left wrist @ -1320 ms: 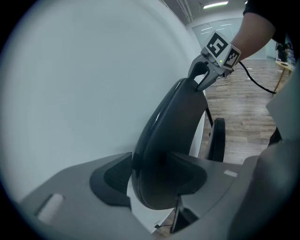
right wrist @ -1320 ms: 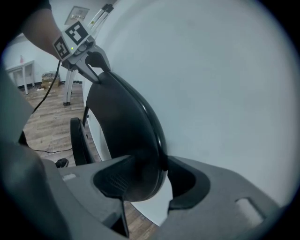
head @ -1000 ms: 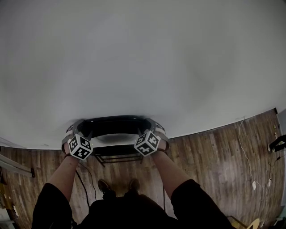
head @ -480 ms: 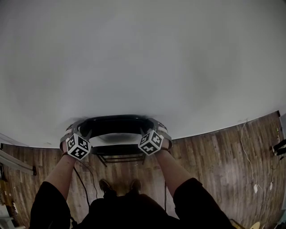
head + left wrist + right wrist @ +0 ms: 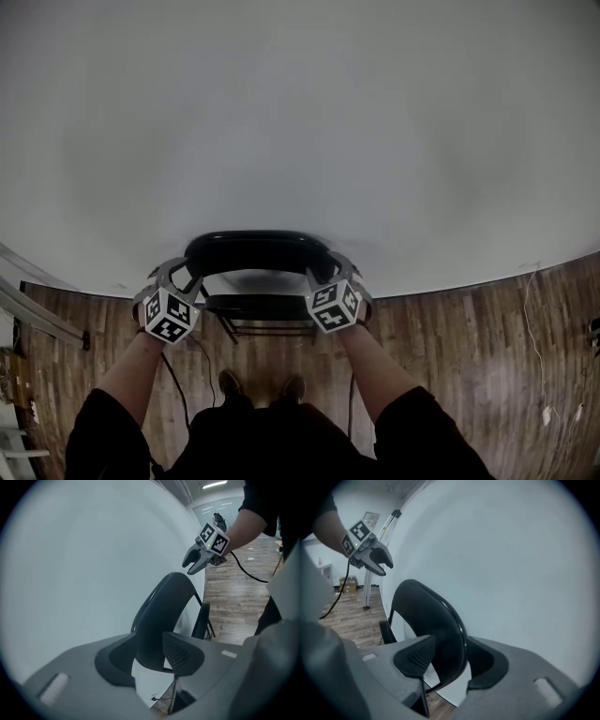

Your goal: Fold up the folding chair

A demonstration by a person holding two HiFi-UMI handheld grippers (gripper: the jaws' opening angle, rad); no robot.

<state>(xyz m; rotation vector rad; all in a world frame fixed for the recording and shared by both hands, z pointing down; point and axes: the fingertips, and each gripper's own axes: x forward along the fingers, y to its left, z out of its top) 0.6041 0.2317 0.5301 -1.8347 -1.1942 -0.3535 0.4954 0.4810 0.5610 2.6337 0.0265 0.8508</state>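
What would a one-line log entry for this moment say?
left gripper: jaws just closing, clamped on backrest | right gripper: clamped on backrest | folding chair: beside white wall

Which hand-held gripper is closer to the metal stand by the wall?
Left. The left hand-held gripper, whose jaws have just been closing on the chair backrest, is at the end nearest the metal stand; the right hand-held gripper grips the far end.

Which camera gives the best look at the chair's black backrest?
The head view: the whole backrest shows there, end to end, from above. The left gripper view shows the backrest close up and foreshortened from one end; the right gripper view shows the backrest likewise from the other end.
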